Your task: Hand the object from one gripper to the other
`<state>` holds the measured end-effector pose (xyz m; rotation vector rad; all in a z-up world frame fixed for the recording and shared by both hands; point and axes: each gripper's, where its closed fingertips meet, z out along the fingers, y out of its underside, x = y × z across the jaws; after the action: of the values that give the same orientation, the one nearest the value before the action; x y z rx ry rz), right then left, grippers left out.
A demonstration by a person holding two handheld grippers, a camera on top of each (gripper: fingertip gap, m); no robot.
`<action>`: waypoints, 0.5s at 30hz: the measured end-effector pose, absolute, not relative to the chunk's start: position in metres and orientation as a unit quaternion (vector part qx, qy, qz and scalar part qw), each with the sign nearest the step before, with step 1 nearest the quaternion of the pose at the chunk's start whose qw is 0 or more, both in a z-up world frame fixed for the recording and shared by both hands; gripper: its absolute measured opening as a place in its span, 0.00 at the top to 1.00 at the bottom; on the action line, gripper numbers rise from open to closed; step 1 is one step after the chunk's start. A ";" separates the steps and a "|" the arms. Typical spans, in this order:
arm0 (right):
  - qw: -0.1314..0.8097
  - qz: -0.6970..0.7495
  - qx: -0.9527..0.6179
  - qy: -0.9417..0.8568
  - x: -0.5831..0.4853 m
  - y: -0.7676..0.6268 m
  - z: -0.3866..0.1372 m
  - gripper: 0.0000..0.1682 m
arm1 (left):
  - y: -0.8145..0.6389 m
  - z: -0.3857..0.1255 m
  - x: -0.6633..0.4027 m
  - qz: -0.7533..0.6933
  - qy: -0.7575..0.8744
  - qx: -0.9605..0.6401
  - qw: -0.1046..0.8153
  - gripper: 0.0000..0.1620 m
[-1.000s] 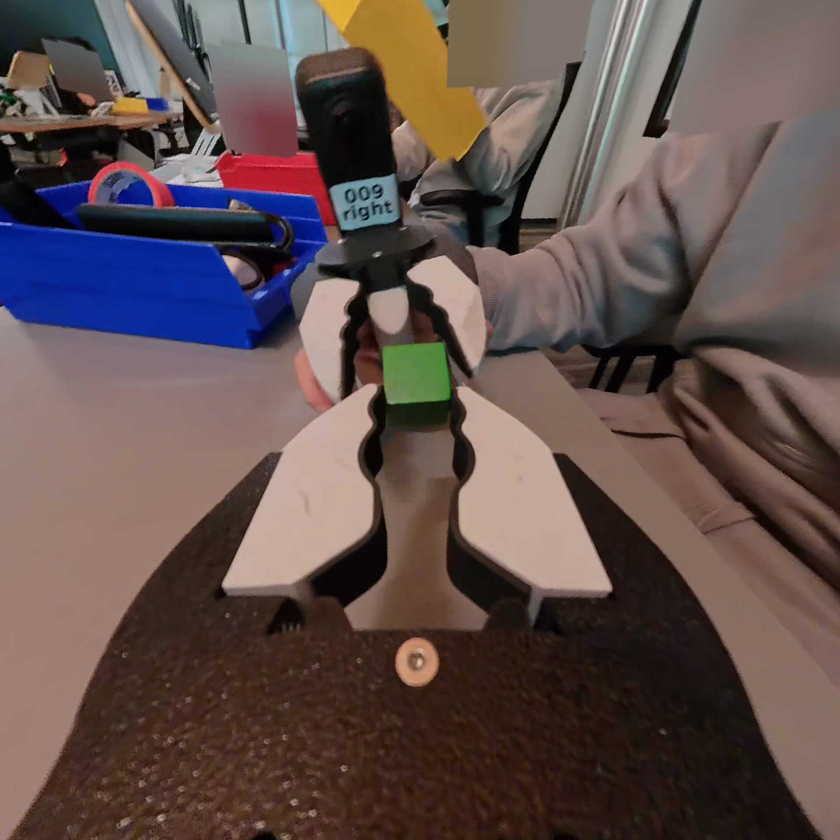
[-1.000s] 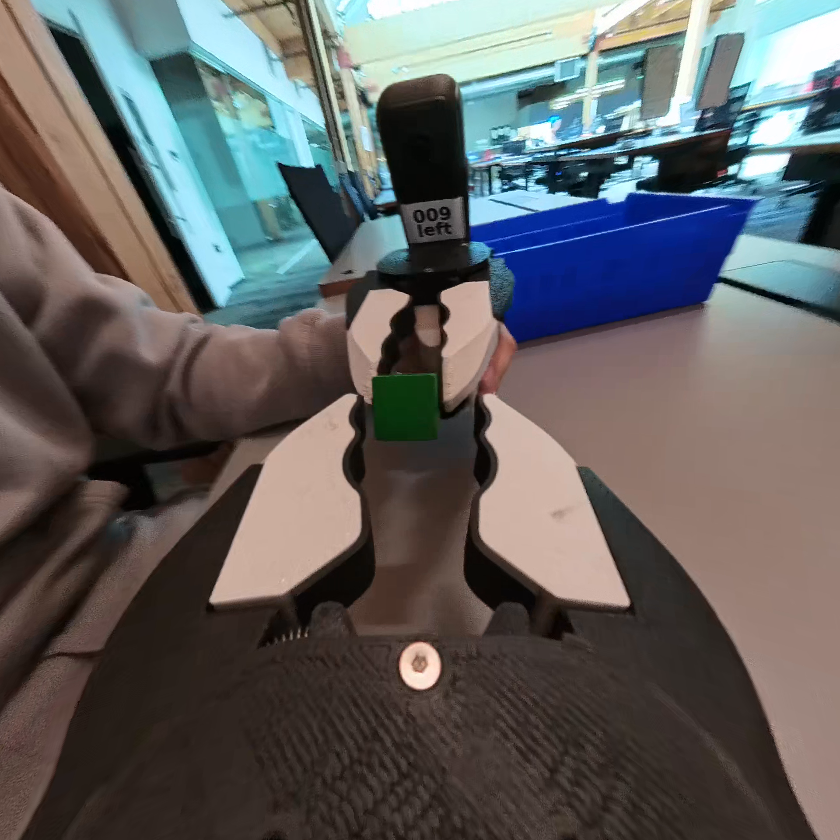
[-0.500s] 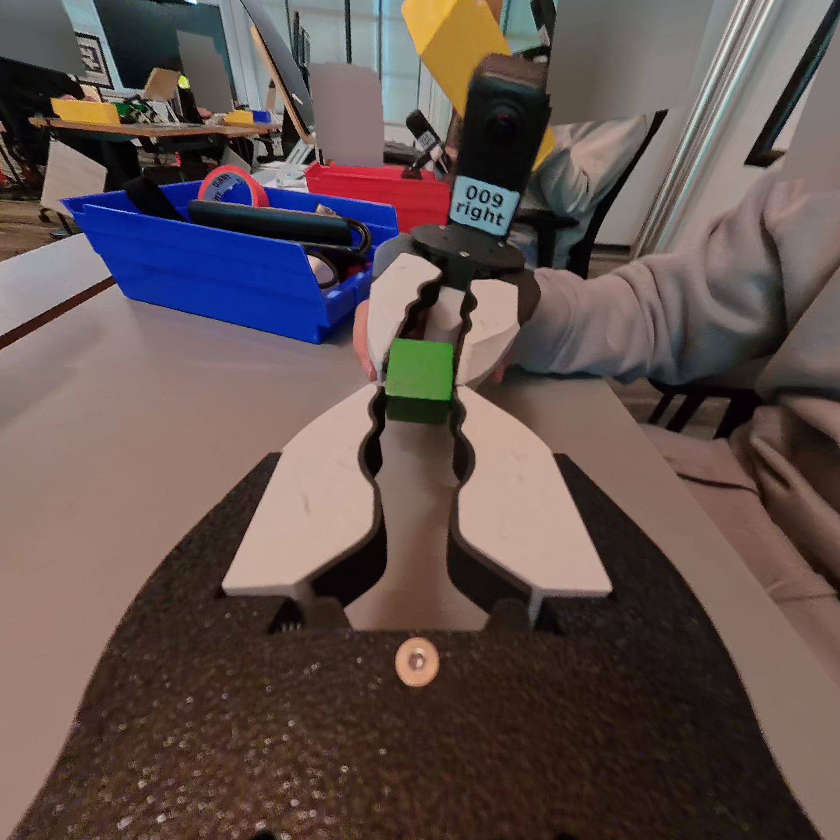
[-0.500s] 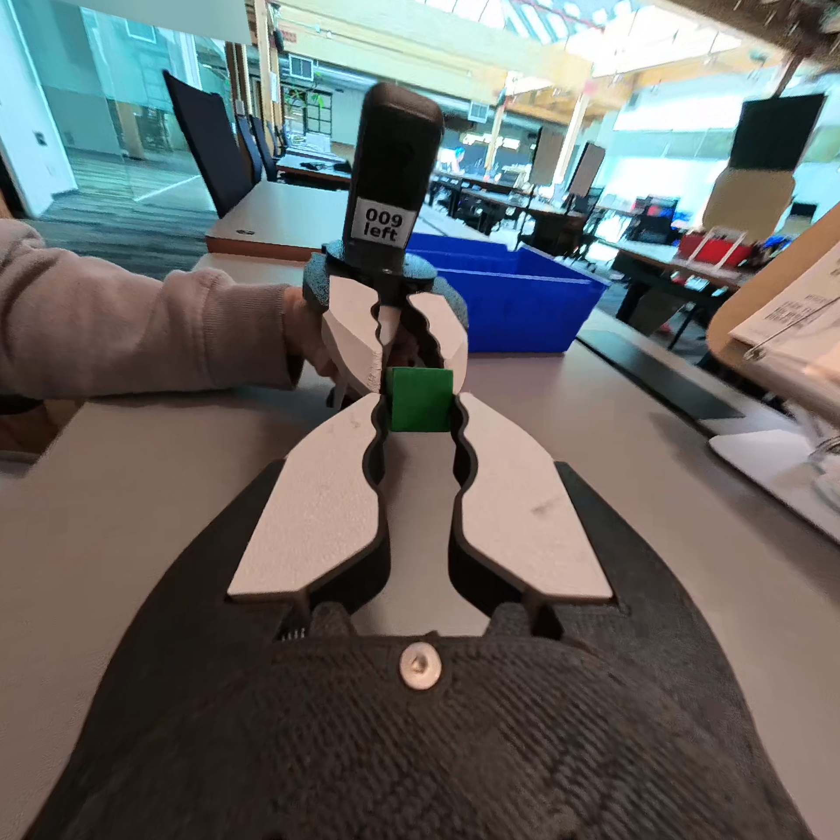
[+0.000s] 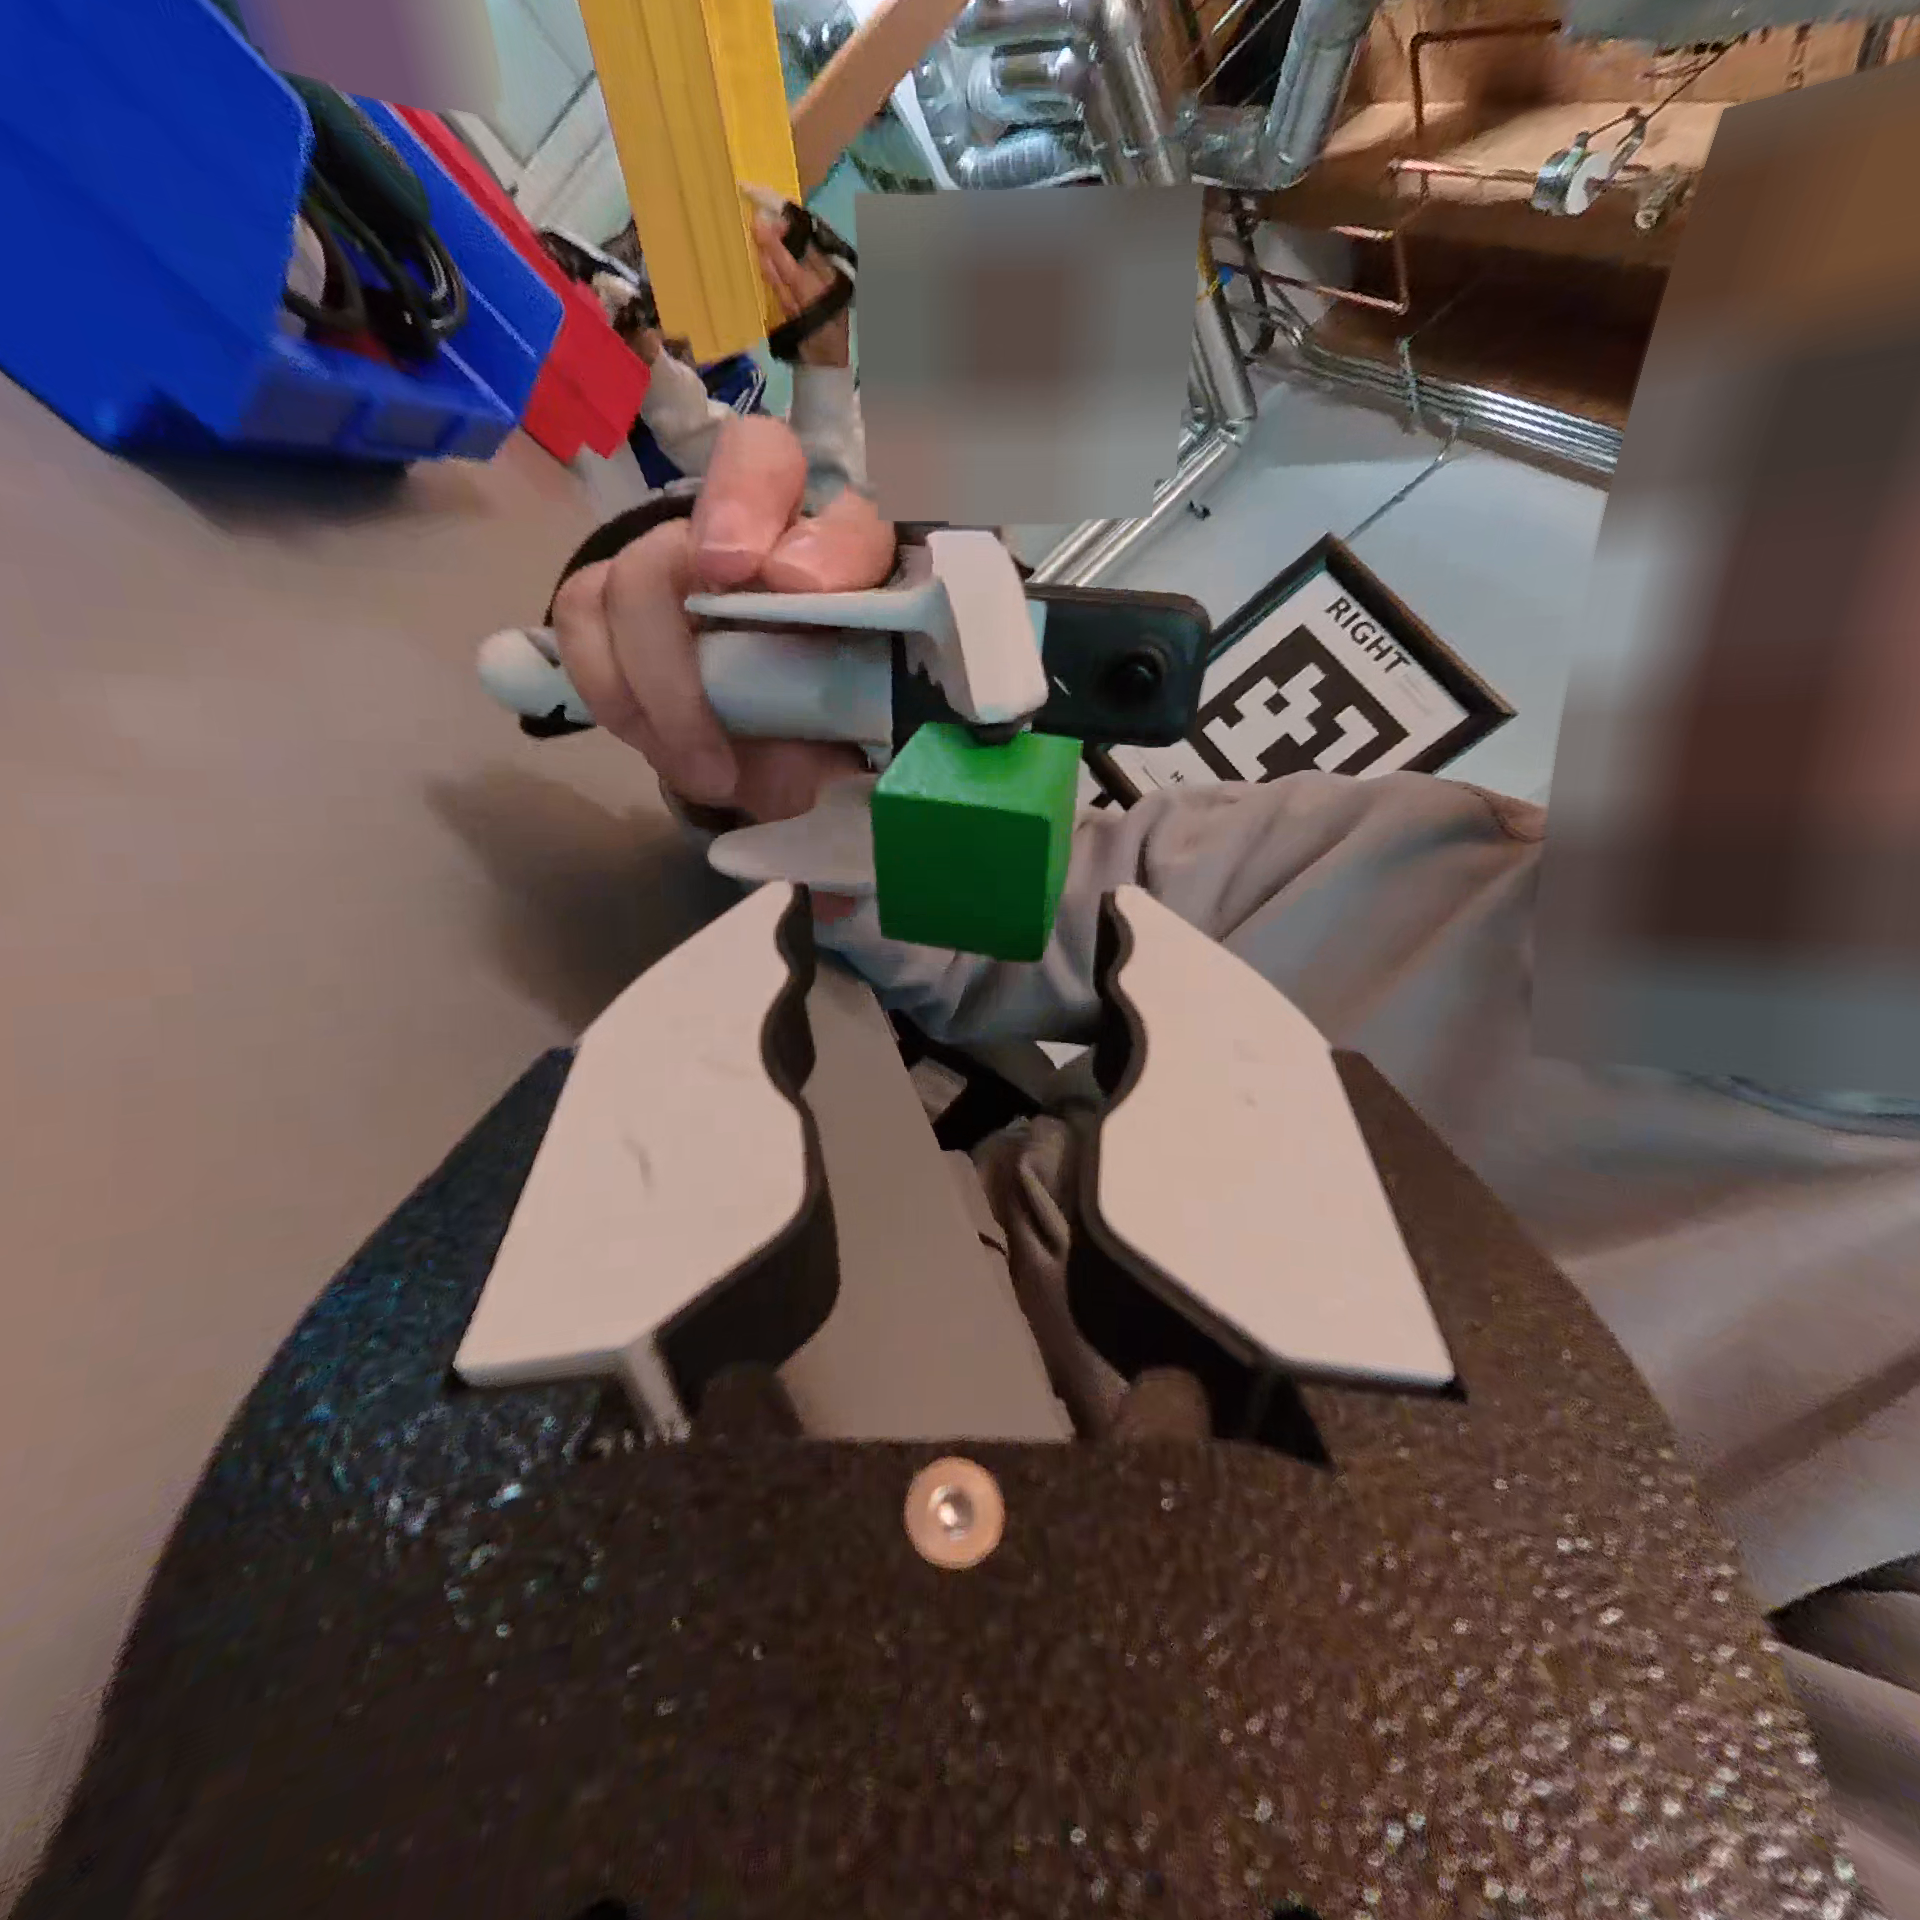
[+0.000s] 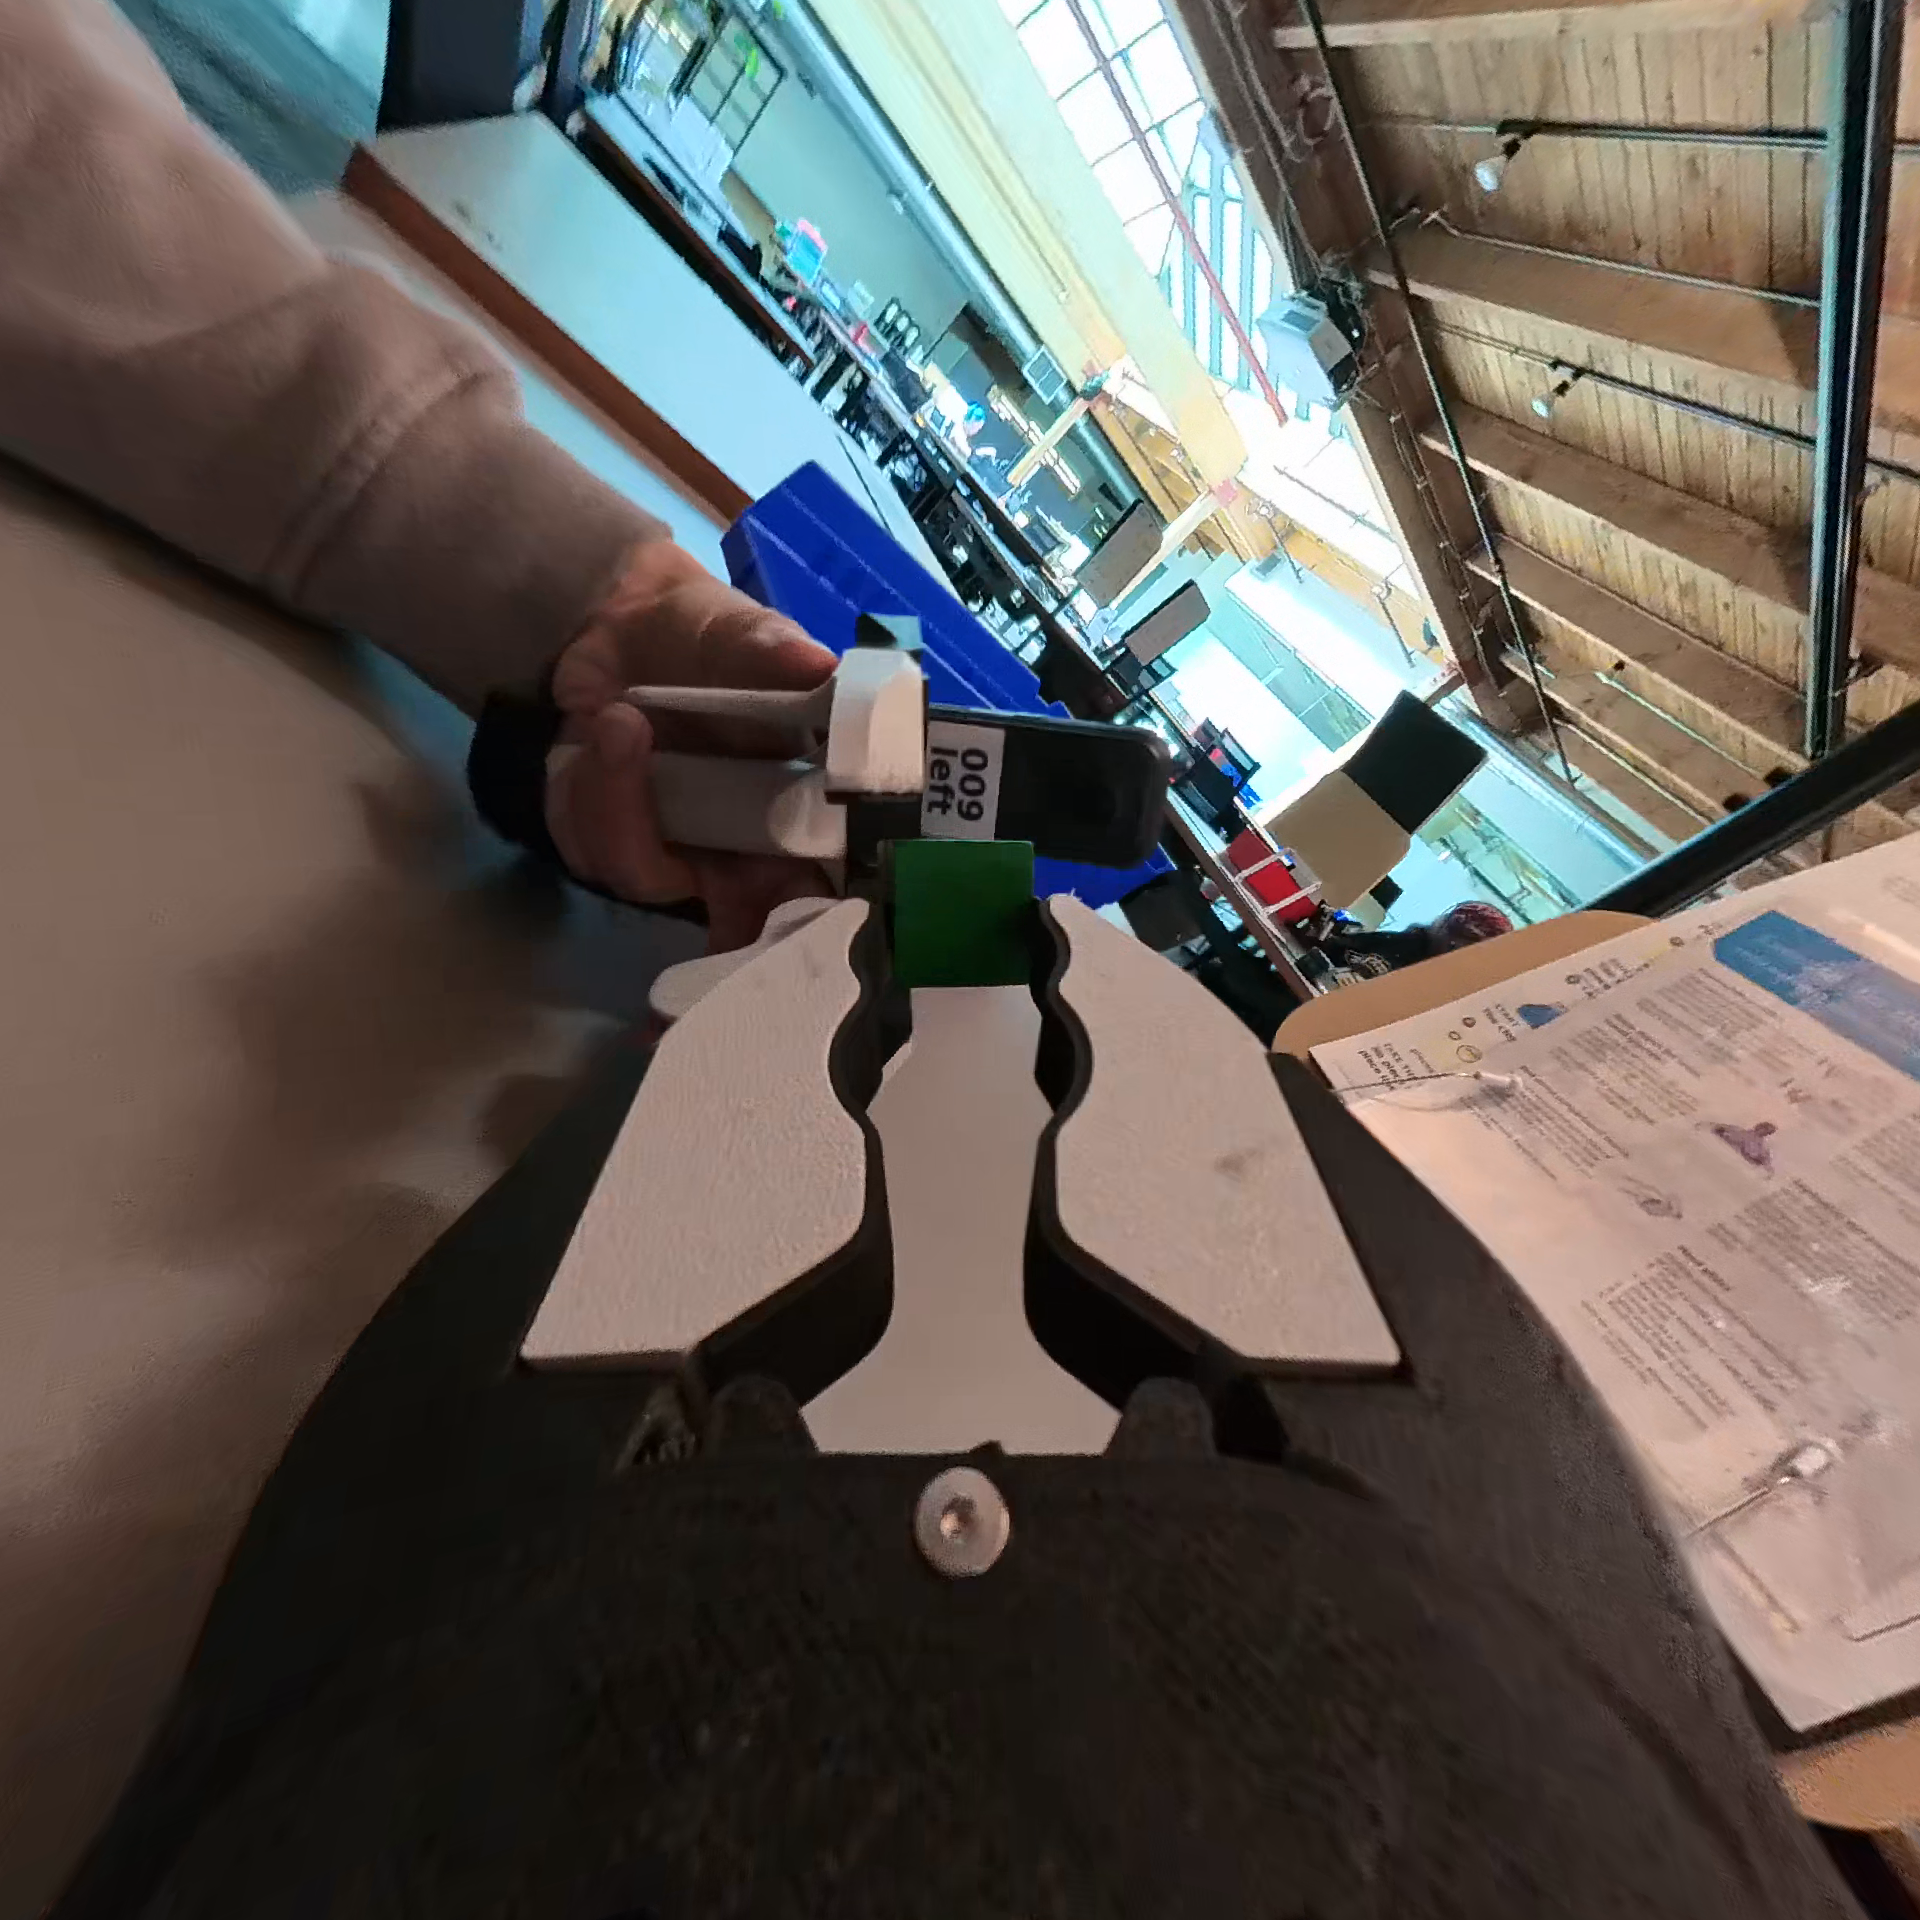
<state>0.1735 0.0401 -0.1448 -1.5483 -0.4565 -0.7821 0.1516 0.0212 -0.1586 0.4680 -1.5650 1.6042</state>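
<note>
Right gripper (image 6: 961, 914) clamps the green block (image 6: 961, 914) at 12 o'clock; left gripper (image 5: 951, 909) spread, releasing it.

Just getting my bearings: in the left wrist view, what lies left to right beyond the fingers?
Blue bin → person's hand → green cube → framed black-and-white marker sign.

A blue bin (image 5: 208, 270) holding black cables sits beside a red bin (image 5: 582, 364) on the grey table (image 5: 208, 779), behind them a yellow post (image 5: 707, 166), while a clipboard of printed sheets (image 6: 1662, 1195) lies apart.
</note>
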 end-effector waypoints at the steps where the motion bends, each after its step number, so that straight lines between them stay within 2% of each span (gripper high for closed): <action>1: 0.615 -0.348 -0.676 -0.207 0.173 0.041 -0.148 0.84 | 0.020 -0.159 0.151 0.636 -0.623 0.185 0.415 0.69; 4: 0.605 -0.362 -0.678 -0.210 0.174 0.043 -0.150 0.84 | 0.020 -0.158 0.153 0.646 -0.616 0.185 0.410 0.81; 8: 0.605 -0.357 -0.687 -0.188 0.180 0.040 -0.154 0.85 | 0.018 -0.164 0.162 0.660 -0.646 0.180 0.339 0.82; 9: 0.616 -0.337 -0.691 -0.172 0.181 0.040 -0.155 0.81 | 0.019 -0.165 0.165 0.666 -0.655 0.177 0.310 0.82; 12: 0.662 -0.189 -0.723 -0.057 0.187 0.042 -0.156 0.53 | 0.028 -0.164 0.184 0.694 -0.683 0.158 0.164 0.82; 13: 0.675 -0.129 -0.727 -0.015 0.189 0.043 -0.156 0.47 | 0.031 -0.162 0.189 0.701 -0.690 0.143 0.110 0.82; 15: 0.699 0.004 -0.713 0.057 0.187 0.044 -0.153 0.45 | 0.037 -0.161 0.198 0.698 -0.709 0.099 -0.017 0.82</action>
<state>0.1868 0.0436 -0.1526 -1.5892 0.1264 0.0094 0.1984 0.0370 -0.1606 0.3148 -2.2529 2.2166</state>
